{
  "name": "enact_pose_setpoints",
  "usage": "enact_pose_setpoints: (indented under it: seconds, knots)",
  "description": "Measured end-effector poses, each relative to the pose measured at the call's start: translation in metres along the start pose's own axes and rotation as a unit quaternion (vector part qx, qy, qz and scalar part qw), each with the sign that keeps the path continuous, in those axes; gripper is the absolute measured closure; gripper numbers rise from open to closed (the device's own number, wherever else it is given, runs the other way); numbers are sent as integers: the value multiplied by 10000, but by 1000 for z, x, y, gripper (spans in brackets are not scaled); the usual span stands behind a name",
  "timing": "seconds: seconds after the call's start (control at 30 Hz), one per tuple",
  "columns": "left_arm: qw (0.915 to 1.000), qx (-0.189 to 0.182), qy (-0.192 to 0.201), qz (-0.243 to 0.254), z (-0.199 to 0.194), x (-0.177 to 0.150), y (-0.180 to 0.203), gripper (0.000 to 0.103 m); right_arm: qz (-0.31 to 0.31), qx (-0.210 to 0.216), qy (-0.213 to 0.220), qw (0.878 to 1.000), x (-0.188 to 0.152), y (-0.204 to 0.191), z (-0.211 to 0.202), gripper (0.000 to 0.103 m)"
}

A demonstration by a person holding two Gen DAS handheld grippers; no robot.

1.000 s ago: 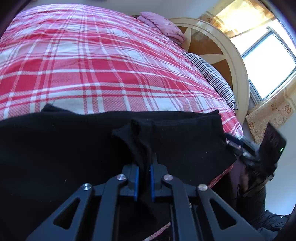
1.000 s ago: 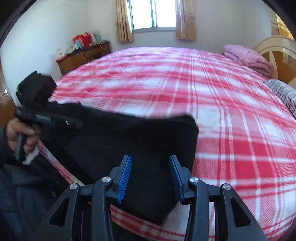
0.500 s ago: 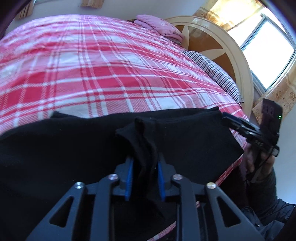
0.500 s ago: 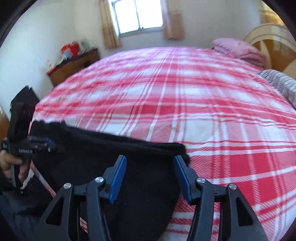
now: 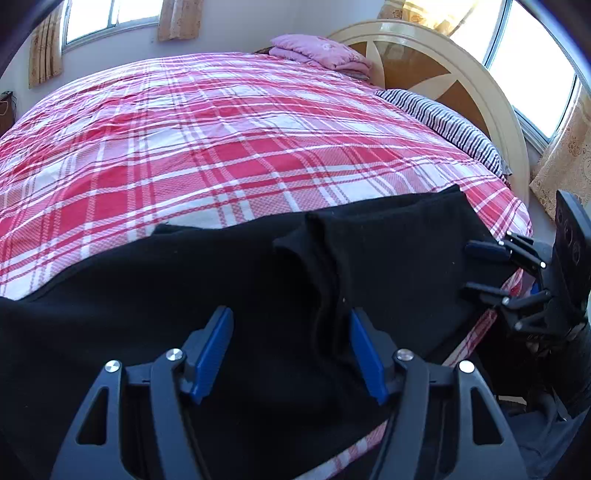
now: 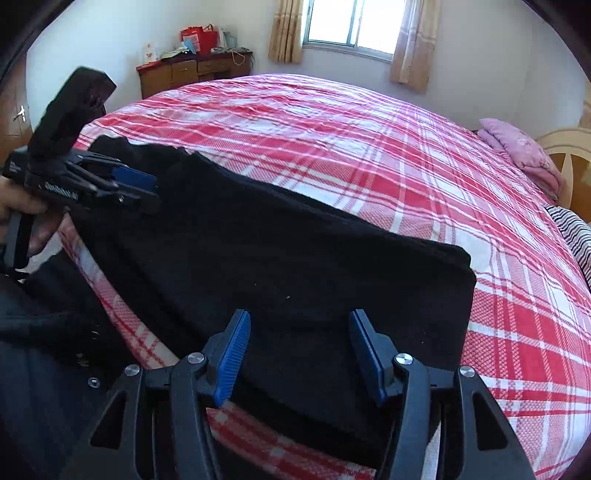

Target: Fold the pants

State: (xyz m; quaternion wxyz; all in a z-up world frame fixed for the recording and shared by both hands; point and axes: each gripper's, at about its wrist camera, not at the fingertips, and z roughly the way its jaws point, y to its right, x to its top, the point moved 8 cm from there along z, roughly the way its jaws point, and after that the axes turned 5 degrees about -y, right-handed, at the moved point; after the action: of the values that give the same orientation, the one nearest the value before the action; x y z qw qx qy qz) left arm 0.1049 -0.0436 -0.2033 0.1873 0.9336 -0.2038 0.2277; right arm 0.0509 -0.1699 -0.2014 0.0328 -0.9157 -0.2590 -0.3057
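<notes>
Black pants [image 5: 207, 295] lie flat along the near edge of a red and white plaid bed [image 5: 229, 140]. A raised ridge of cloth [image 5: 325, 266] stands between the jaws of my left gripper [image 5: 290, 350], which is open and holds nothing. My right gripper [image 6: 299, 350] is open over the right end of the pants [image 6: 295, 266] and empty. The right gripper also shows in the left wrist view [image 5: 491, 266] at the pants' right edge. The left gripper shows in the right wrist view [image 6: 125, 188] at the pants' far left end.
Folded pink bedding [image 5: 321, 55] and a striped pillow [image 5: 443, 122] lie by the cream headboard [image 5: 461, 70]. A wooden dresser [image 6: 192, 72] with clutter stands against the far wall, under a curtained window [image 6: 347, 26]. The bed's front edge runs just below the pants.
My left gripper was shut on the ridge of the pants and has opened, letting it go. Both grippers have drawn back and lifted a little; the right stayed open.
</notes>
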Motion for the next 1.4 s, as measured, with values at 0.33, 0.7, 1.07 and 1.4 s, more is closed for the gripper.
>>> enact_pose_setpoints:
  seconds: [0.33,0.7,1.07,1.4]
  knots:
    - [9782,1984,424,-435,-85,-28,-129,28,117,248,649,9975,12,-6,-18,45]
    - [9640,2030,569,-1619,-94,-75,-220,28,245,94,758,9968,15,-2,-15,44]
    - [9632,2245,702,-1302,-87,-72,-214,27,139,87,665,9977,11,-8,-8,44]
    - [9675,1935,869,-1376,-86,-72,-213,28,154,99,632,9978,9,-10,-6,44]
